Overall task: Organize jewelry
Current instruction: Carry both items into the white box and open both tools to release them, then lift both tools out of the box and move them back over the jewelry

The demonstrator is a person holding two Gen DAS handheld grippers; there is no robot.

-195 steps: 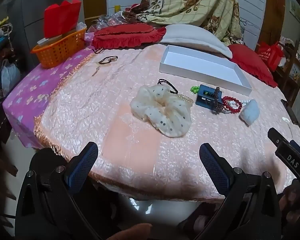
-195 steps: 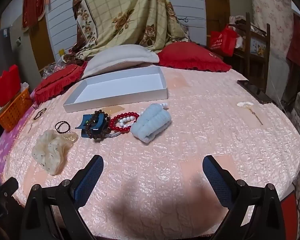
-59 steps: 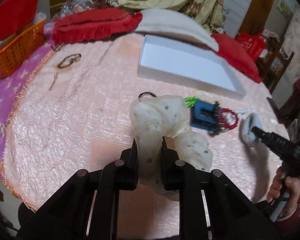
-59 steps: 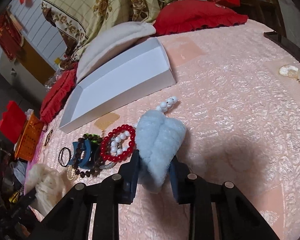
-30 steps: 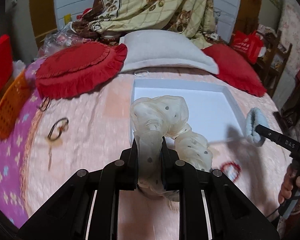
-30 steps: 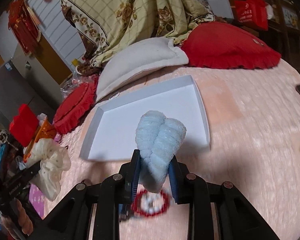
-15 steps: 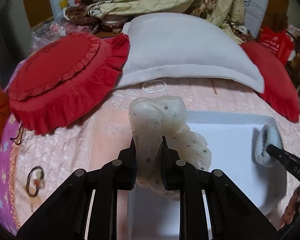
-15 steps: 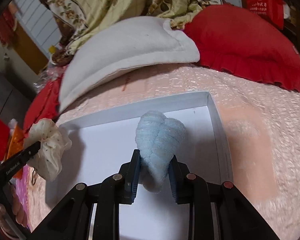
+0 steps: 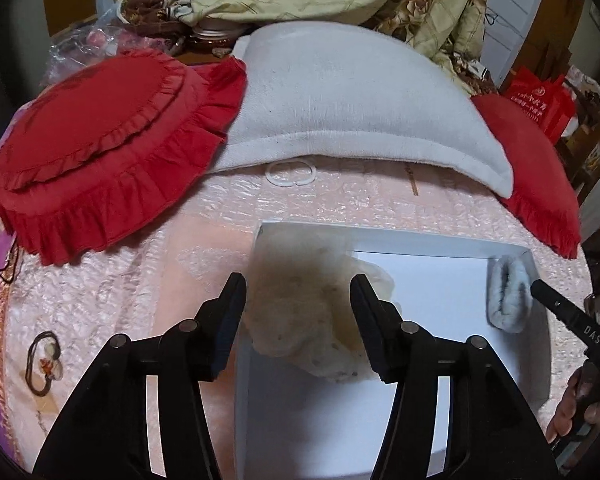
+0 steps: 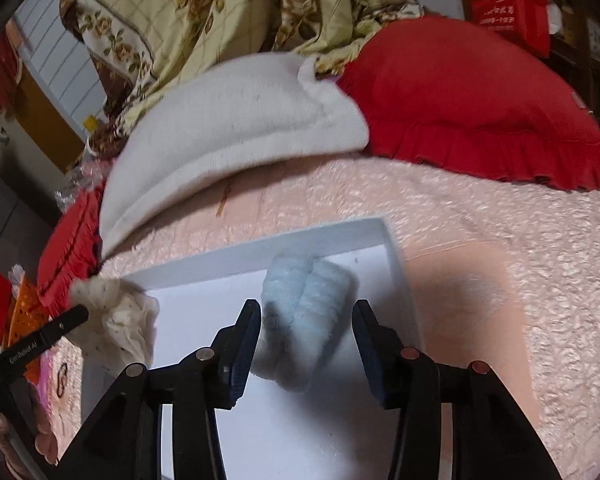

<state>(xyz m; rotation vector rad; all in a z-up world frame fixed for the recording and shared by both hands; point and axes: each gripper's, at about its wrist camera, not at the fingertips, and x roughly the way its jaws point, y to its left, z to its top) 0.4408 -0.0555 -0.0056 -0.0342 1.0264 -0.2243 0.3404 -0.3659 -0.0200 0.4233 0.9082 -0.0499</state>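
Left wrist view: left gripper [image 9: 298,300] jaws spread, cream scrunchie [image 9: 312,320] lying in white box [image 9: 420,240] far-left corner. Right gripper [image 10: 306,326] likewise spread, blue scrunchie [image 10: 306,312] at far-right corner. Other jewelry probably remains outside; none visible.

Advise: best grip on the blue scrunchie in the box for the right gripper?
Pinch the blue scrunchie across its two puffed lobes, coming from above on the near side. It lies in the far right corner of the box, so those walls block other approaches. The right gripper is already open astride it.
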